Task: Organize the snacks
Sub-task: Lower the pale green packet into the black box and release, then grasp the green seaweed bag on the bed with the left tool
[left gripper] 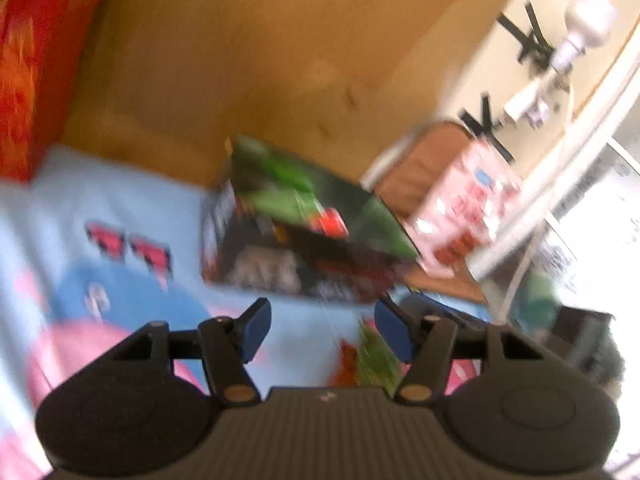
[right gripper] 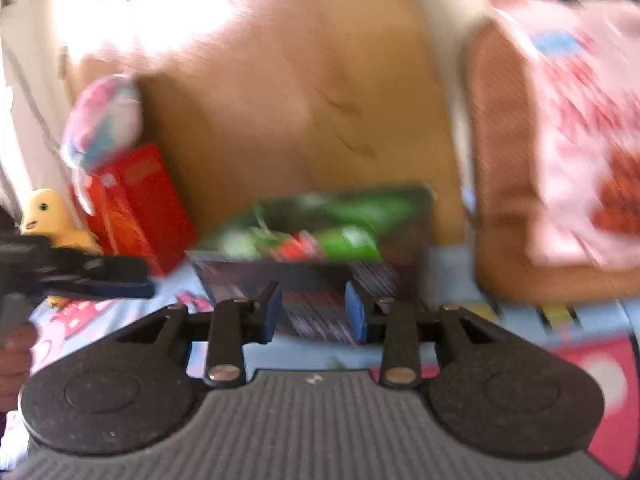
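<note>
Both my tools, left tool (left gripper: 322, 330) and right tool (right gripper: 314, 312), stand apart, empty, lined up toward the dark box (left gripper: 304, 232) leaning against the headboard (left gripper: 240, 60).

Likely bedroom, cartoon bedsheet (left gripper: 120, 200), wooden headboard (left gripper: 240, 60)

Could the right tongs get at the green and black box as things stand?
Probably yes: the right tongs stand open, pointing straight at the green and black box, and nothing lies between them, though blur hides the gap.
</note>
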Tool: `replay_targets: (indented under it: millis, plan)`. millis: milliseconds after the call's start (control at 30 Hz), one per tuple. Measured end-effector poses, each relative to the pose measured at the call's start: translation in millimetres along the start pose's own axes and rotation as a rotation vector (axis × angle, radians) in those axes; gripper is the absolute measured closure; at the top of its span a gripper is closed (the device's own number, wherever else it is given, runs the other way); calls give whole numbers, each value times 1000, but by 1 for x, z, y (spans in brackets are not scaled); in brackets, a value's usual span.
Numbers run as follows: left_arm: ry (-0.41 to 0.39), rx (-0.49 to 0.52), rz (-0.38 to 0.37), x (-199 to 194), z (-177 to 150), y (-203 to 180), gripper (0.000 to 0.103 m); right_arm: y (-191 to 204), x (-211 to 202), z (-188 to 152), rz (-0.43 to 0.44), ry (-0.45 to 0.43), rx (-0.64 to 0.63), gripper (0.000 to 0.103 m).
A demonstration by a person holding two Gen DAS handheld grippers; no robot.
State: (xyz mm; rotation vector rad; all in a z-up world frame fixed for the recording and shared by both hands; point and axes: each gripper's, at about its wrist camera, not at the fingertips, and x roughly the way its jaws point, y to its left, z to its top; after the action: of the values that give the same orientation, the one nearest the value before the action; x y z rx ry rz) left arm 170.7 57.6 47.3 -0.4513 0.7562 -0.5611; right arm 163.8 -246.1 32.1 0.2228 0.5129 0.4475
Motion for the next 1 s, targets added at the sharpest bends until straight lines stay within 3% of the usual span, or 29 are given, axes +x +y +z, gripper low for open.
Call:
replay_targets:
  millis: [67,167,200,267,400,533,667,833,900,967,1000]
  plan:
    - [49,-9,-12,6,-14,-7,44,-13,-3,-10,-20,36,51,63]
    - [136,-32,7,20,-32,-17,44,-26,4,-24,4,173,143,63]
    - [156,-36,13,22,-37,-19,47,-28,2,-29,19,177,174,64]
    - [150,-25,8,19,-48,-26,47,-24,-7,-37,93,207,228,72]
    - [151,-72,-21,5,-67,-23,47,12,-33,-67,206,247,177,78]
    - [160,-89,2,-11,-86,-17,47,49,-61,-96,311,291,139,78]
    - [117,-112,-3,-32,-89,-11,47,63,-84,-103,298,254,57,76]
    - [79,-100,1,-44,-82,-17,47,41,-84,-87,201,184,119,74]
    - [94,-85,-5,-42,-84,-20,47,40,-89,-84,149,149,84,64]
    - [115,-68,-4,-35,-87,-25,47,39,-88,-83,113,120,18,43]
    - [128,-61,0,-30,-89,-27,47,41,-87,-82,106,113,-28,42]
